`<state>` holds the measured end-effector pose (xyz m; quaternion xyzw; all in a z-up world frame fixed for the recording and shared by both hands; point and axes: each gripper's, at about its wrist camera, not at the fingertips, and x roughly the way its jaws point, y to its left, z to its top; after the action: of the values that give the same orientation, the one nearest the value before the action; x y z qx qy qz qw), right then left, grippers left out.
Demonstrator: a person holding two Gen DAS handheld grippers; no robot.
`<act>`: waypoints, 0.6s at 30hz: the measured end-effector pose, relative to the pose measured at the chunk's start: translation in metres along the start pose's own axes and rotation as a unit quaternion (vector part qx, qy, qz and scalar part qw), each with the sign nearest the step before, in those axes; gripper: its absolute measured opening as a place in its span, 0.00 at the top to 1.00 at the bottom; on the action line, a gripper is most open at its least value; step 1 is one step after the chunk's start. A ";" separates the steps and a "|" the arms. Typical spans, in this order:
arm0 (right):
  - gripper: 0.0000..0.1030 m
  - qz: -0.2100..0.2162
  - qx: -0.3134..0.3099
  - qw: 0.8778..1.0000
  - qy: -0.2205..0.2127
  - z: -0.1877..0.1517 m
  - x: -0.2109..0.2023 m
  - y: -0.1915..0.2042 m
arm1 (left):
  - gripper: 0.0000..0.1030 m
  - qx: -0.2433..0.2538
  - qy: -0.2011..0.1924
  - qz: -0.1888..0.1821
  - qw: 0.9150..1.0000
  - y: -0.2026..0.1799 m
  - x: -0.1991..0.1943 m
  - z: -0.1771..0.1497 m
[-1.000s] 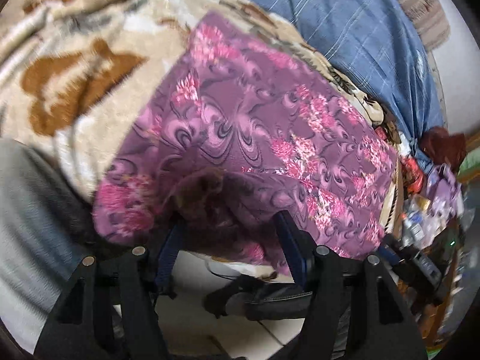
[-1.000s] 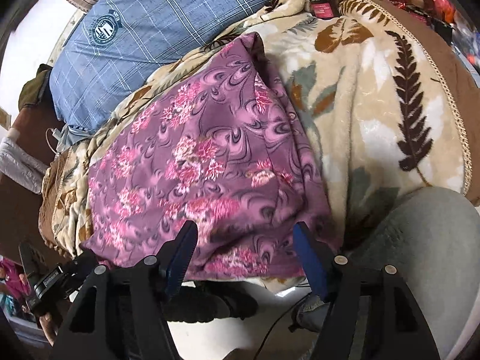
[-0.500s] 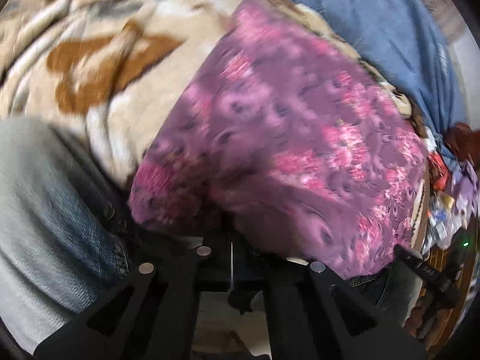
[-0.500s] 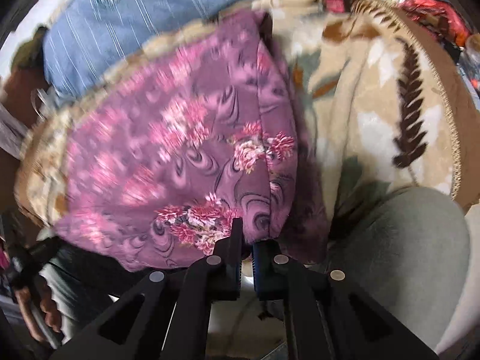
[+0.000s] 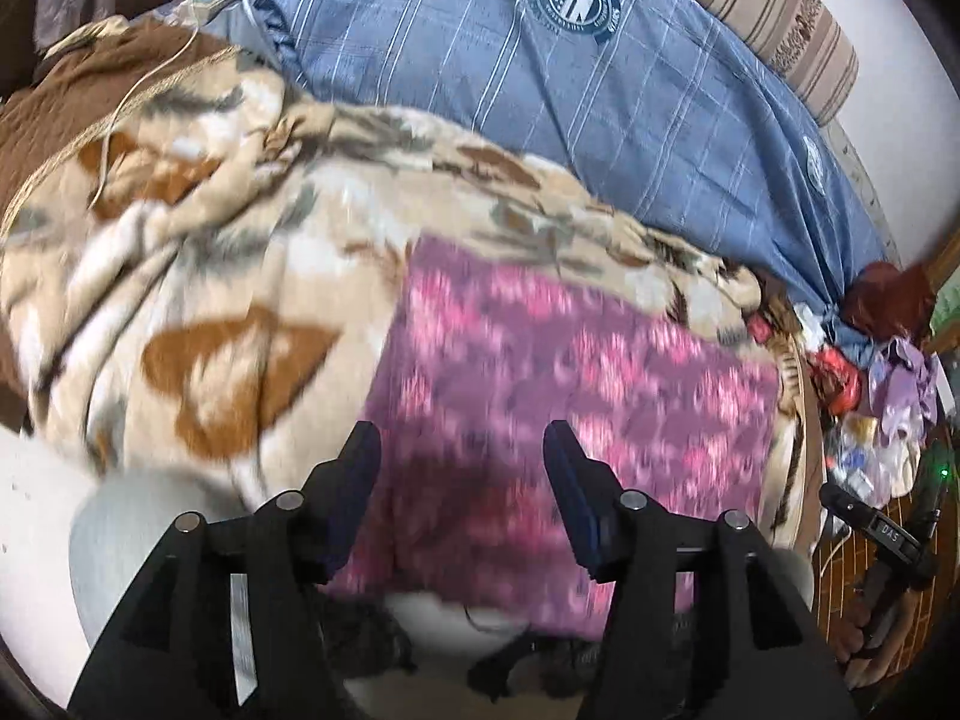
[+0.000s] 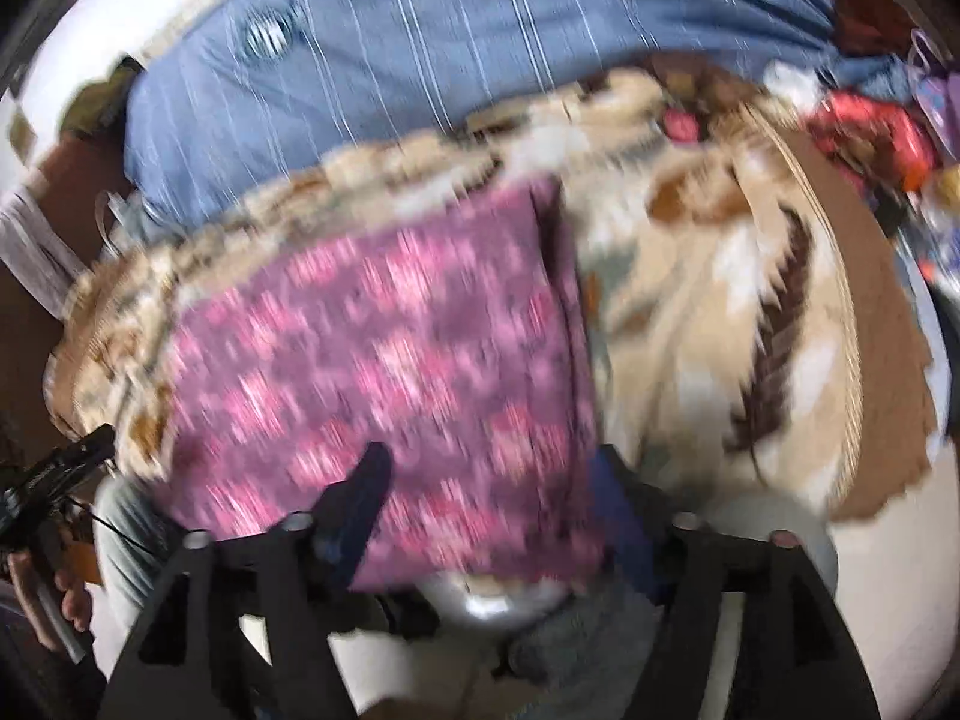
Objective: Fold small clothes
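Note:
A purple floral garment point(image 5: 576, 396) lies folded on a beige leaf-pattern blanket point(image 5: 198, 300) at the bed's near edge. It also shows in the right wrist view point(image 6: 384, 360), blurred by motion. My left gripper point(image 5: 459, 444) is open and empty, just above the garment's near left part. My right gripper point(image 6: 489, 474) is open and empty over the garment's near right part; its right finger is partly hidden by the cloth edge.
A blue striped pillow point(image 5: 588, 78) lies behind the blanket. A white charger cable point(image 5: 150, 72) trails at the far left. Clutter point(image 5: 888, 396) sits off the bed's right end. My knees in grey jeans point(image 6: 774, 528) are below the bed edge.
Both grippers were shut on the garment's near edge half a second ago. Now both are open, the near edge lies folded over, and the cameras have tilted up.

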<state>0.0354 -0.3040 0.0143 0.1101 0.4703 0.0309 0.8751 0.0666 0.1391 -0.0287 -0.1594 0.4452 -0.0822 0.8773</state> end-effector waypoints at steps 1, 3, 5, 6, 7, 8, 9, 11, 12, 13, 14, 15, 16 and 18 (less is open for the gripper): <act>0.25 0.010 -0.002 1.000 -0.009 0.012 0.002 0.000 | 0.41 0.005 0.001 -0.003 1.000 0.000 0.009 0.010; 0.24 0.032 0.000 0.999 -0.025 0.034 0.014 -0.002 | 0.40 0.010 0.010 -0.002 1.000 -0.004 0.032 0.028; 0.24 0.044 0.007 0.999 -0.027 0.057 0.032 -0.002 | 0.40 0.011 0.028 -0.004 1.000 -0.001 0.061 0.042; 0.24 0.047 0.005 0.999 -0.024 0.069 0.044 -0.003 | 0.40 0.009 0.040 -0.002 0.999 0.001 0.075 0.049; 0.24 0.044 0.005 0.999 -0.021 0.079 0.055 -0.003 | 0.40 0.004 0.052 0.005 0.999 0.005 0.093 0.055; 0.24 0.034 0.009 0.999 -0.020 0.090 0.069 -0.006 | 0.40 -0.001 0.062 0.008 0.998 0.008 0.106 0.058; 0.24 0.025 0.012 0.999 -0.021 0.097 0.079 -0.006 | 0.40 -0.010 0.073 0.000 0.997 0.013 0.118 0.061; 0.24 0.018 0.019 1.000 -0.010 0.111 0.102 -0.018 | 0.40 -0.031 0.091 -0.036 0.995 0.021 0.138 0.063; 0.24 0.020 0.022 1.000 -0.003 0.116 0.112 -0.025 | 0.40 -0.036 0.092 -0.046 0.994 0.024 0.145 0.062; 0.24 0.026 0.027 0.999 0.002 0.120 0.121 -0.032 | 0.40 -0.033 0.088 -0.052 0.994 0.026 0.149 0.060; 0.24 0.039 0.033 0.999 0.010 0.123 0.133 -0.039 | 0.40 -0.032 0.086 -0.056 0.994 0.027 0.152 0.059; 0.24 0.049 0.039 0.998 0.015 0.123 0.140 -0.044 | 0.40 -0.039 0.081 -0.061 0.994 0.030 0.152 0.059; 0.24 0.063 0.048 0.997 0.021 0.121 0.147 -0.051 | 0.40 -0.052 0.075 -0.069 0.994 0.033 0.150 0.061; 0.24 0.087 0.063 0.994 0.030 0.114 0.159 -0.060 | 0.40 -0.063 0.067 -0.075 0.993 0.037 0.149 0.065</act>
<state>0.2160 -0.3565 -0.0681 0.2051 0.4859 0.0807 0.8458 0.2073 0.1451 -0.1180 -0.2411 0.4938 -0.1303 0.8253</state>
